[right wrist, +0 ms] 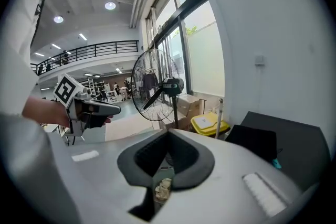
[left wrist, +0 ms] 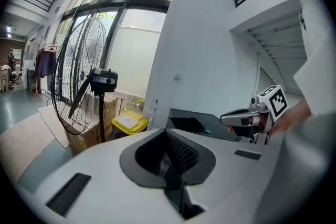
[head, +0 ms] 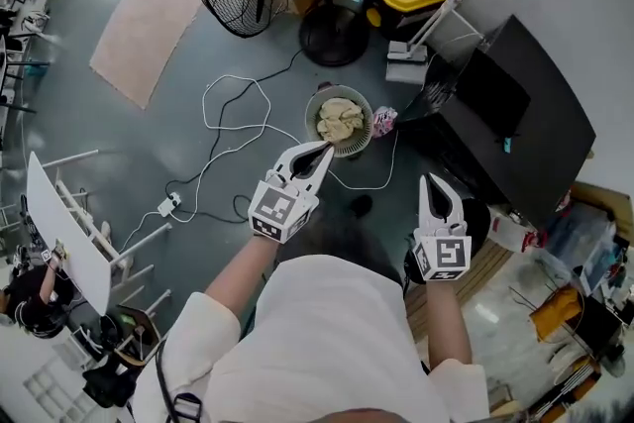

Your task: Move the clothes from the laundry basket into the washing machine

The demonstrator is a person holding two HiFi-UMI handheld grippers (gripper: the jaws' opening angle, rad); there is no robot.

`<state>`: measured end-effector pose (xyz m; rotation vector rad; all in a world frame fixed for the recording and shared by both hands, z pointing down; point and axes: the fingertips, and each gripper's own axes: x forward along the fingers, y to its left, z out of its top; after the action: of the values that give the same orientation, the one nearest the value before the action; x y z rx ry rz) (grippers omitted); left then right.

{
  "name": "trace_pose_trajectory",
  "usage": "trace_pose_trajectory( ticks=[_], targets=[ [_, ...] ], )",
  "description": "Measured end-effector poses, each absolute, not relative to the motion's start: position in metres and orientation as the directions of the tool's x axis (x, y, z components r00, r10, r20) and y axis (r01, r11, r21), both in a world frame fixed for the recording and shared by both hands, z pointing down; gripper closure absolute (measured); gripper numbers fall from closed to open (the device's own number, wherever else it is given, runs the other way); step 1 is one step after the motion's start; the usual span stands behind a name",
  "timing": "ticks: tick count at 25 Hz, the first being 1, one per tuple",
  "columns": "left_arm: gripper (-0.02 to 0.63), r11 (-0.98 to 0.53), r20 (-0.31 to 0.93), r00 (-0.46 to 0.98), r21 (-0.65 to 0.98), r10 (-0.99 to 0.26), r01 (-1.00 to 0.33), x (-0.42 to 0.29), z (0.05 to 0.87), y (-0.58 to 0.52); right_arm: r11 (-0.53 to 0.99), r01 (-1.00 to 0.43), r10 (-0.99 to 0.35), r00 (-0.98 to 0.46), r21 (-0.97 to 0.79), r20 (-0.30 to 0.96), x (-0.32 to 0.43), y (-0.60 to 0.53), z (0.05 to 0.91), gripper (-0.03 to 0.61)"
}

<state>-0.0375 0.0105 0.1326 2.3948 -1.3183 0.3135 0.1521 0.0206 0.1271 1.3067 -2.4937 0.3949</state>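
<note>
Jaws pressed together and holding nothing, the white left gripper (head: 322, 154) and right gripper (head: 434, 181) aim twelve-o'clock at the round grey basket (head: 310, 114) of cream clothes (head: 339, 119), presumably for picking.

The clothes (head: 340, 120) look soft cloth, the basket (head: 310, 114) plastic (floor (head: 79, 114) glossy).

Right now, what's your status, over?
Left gripper shut, empty. Right gripper shut, empty. Beige clothes in round grey basket, ungripped. White cable loops beside it.
</note>
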Motion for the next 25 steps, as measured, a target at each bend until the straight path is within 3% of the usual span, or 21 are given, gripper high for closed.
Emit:
trace_pose_trajectory(
  ticks=[13,25],
  targets=[
    [0.607,-0.455,0.468,0.551,0.310,-0.692,-0.835,-0.077,0.240,-0.005,0.587,-0.797,-0.663,-0.574,-0.143,0.481,0.086,-0.023,0.231,0.568],
    [0.607,-0.416,0.526,0.502,0.283,-0.686,-0.864,-0.108,0.345,-0.021,0.659,-0.735,-0.567,-0.625,-0.159,0.537,0.033,-0.037,0.337,0.568]
  ],
)
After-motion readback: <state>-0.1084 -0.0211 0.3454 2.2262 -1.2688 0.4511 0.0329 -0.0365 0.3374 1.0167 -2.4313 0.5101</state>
